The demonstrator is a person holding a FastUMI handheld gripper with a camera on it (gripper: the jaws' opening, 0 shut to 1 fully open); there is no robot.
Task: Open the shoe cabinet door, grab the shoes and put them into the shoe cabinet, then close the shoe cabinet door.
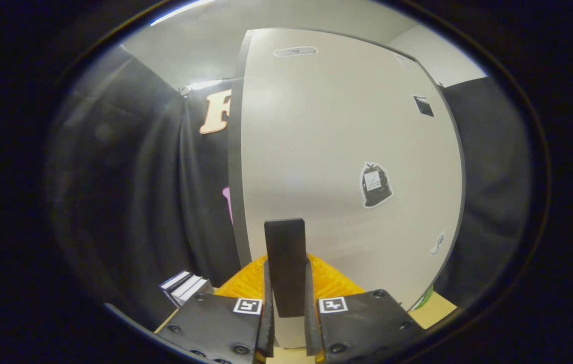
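The shoe cabinet door [347, 141] is a tall white panel standing right in front of me, with its dark left edge [234, 177] showing. A dark upright handle bar [285, 253] sticks out from the door's lower part. My gripper [286, 293] is shut on that handle, one finger pressing on each side of it. The fingers [266, 303] reach up to about the bar's middle. The frame does not show whether the door is swung out from the cabinet. Shoes are hidden behind the door or the gripper.
Stickers mark the door: a black bag-shaped one [376, 185] to the right of the handle and a small dark one [423, 106] higher up. A stack of flat white-and-dark things [185, 288] lies low on the left. A light wooden surface [433, 309] shows low right.
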